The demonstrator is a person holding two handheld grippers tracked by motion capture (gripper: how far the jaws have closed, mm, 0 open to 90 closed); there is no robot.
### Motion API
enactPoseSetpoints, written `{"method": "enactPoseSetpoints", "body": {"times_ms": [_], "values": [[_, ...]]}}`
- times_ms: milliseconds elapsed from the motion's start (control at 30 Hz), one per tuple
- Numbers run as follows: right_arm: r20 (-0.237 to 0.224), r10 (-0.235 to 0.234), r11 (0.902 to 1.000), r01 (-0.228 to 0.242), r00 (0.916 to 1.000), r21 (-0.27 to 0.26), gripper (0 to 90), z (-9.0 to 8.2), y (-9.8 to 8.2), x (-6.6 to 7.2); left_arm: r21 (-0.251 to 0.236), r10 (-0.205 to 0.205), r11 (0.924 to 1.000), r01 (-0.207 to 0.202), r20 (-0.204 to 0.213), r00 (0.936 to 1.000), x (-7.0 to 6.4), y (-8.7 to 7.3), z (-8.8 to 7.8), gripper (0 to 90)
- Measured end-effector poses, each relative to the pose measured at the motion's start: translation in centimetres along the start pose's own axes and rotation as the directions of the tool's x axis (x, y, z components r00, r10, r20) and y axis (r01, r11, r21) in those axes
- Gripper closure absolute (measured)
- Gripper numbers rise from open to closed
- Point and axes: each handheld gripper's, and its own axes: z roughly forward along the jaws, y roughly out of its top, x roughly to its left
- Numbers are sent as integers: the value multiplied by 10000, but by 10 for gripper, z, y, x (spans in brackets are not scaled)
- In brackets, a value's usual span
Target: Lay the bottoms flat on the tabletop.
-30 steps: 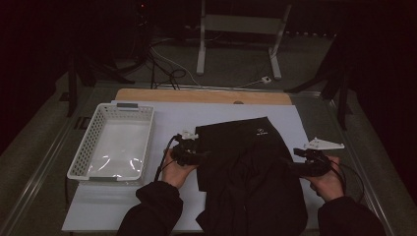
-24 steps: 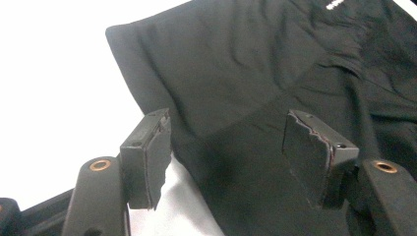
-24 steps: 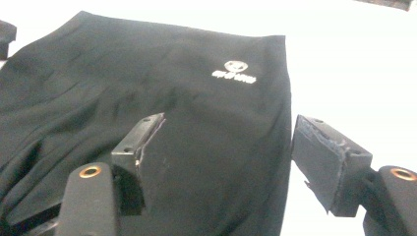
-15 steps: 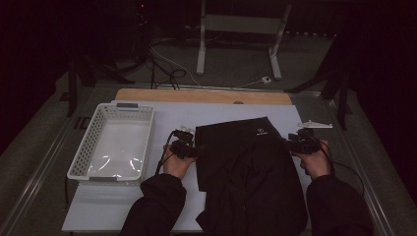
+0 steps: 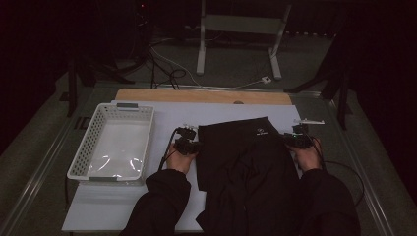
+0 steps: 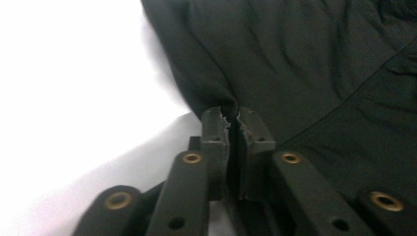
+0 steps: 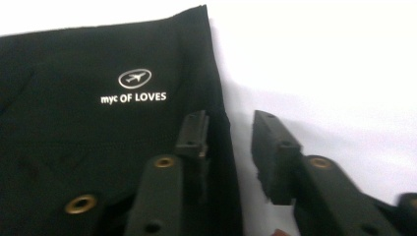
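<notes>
black garment (image 5: 246, 162) edge pinched in left gripper (image 6: 230, 115), right gripper (image 7: 228, 132) jaws closing, astride hem

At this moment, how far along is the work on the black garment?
Done: the black garment lies spread on the white sheet. In hand: the left tool is shut on its left edge; the right tool straddles its right edge, jaws just closing but not yet pinching, with a gap showing. Left: complete that grip and fold or lift; the white basket holds nothing yet.
</notes>
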Motion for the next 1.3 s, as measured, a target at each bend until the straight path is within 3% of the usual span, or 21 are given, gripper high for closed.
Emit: {"method": "enactPoseSetpoints", "body": {"times_ms": [100,333,667,733,767,867,933,967,1000,1033,1067,1133,1300], "values": [[37,-67,9999,67,10000,145,894,3,-1,0,-60,64,10000,-65,-197,9998,1,6,2,854],[193,-36,10000,35,9998,44,900,-2,-2,-6,-294,199,9993,-214,-481,9986,6,26,11,856],[670,69,9998,-56,9977,-204,900,-10,-2,-13,-842,300,9958,-355,-663,9973,2,50,17,851],[825,108,9996,-86,9965,-279,900,-12,-1,-13,-993,138,9949,-195,-573,9983,1,51,18,773],[1153,13,9997,15,9933,-245,900,-13,-1,-13,-851,98,9963,-142,-521,9986,-2,49,18,679],[1136,118,9997,-93,9935,-226,898,-14,-2,-16,-773,155,9968,-192,-476,9987,-5,44,15,550],[1111,169,9995,-139,9937,-277,849,-16,-4,-16,-877,76,9961,-100,-271,9996,-8,41,11,500],[1033,209,9993,-177,9944,-320,775,-19,-4,-16,-865,130,9961,-150,-226,9997,-10,39,8,464],[1033,209,9993,-177,9944,-320,775,-19,-4,-16,-865,130,9961,-150,-226,9997,-10,39,8,445],[940,207,9991,-172,9954,-377,713,-21,-4,-16,-930,188,9955,-200,-141,9997,-13,35,3,445],[662,346,9987,-320,9972,-400,595,-25,-4,-15,-944,209,9953,-218,-105,9997,-15,34,1,414],[528,339,9983,-313,9980,-502,523,-30,-5,-14,-967,181,9952,-171,100,9998,-19,29,-5,393],[229,428,9972,-413,9988,-624,427,-44,-14,-7,-979,734,9928,-693,392,9965,-34,11,-18,344]]}}
